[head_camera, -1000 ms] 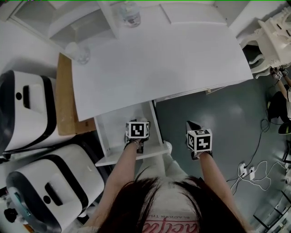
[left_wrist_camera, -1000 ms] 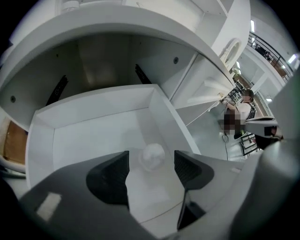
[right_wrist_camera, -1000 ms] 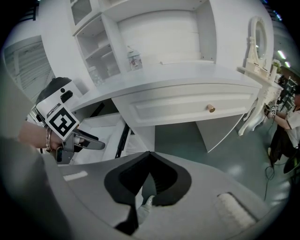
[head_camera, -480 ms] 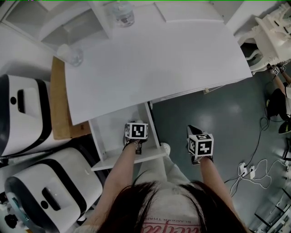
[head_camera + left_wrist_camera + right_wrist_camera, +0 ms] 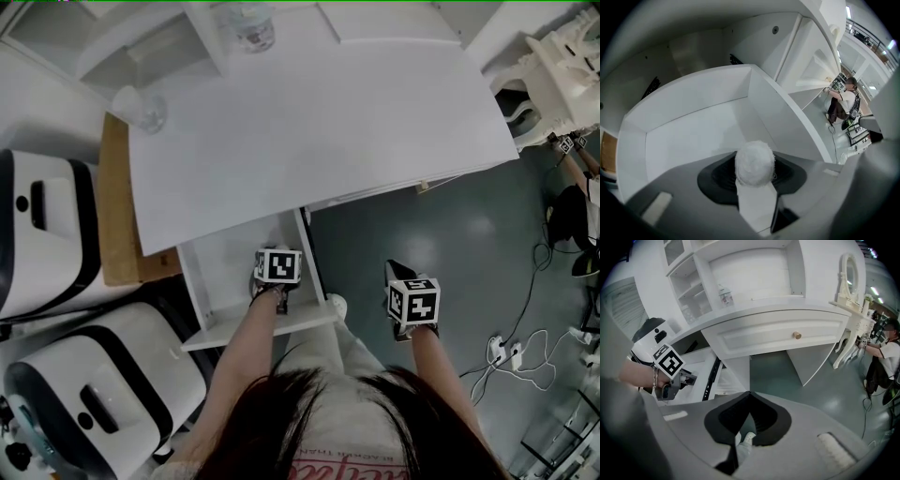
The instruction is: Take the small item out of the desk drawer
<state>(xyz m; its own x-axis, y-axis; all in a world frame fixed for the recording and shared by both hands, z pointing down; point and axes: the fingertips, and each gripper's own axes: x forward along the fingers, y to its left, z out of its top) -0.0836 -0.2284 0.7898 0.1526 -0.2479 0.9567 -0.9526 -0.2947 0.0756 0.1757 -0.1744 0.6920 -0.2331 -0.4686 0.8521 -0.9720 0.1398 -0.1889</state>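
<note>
The white drawer (image 5: 220, 281) stands pulled out from under the white desk (image 5: 319, 131). My left gripper (image 5: 277, 277) reaches down into it near its right wall. In the left gripper view a small white fluffy ball (image 5: 754, 161) sits between the jaws of the left gripper (image 5: 756, 174). The jaws are closing and their edges meet the ball's sides over the drawer floor (image 5: 693, 136). My right gripper (image 5: 395, 271) hangs over the grey floor right of the drawer. The right gripper (image 5: 749, 398) has its jaws together and holds nothing. The ball is hidden in the head view.
A water bottle (image 5: 248, 23) and a glass (image 5: 139, 108) stand at the desk's far left. Two white-and-black machines (image 5: 47, 234) and a wooden board (image 5: 117, 202) crowd the left. Cables (image 5: 516, 352) lie on the floor at right. A second drawer with a knob (image 5: 797, 335) is closed.
Both grippers keep almost the same places. The left one has edged slightly further into the drawer; the right one has not visibly moved.
</note>
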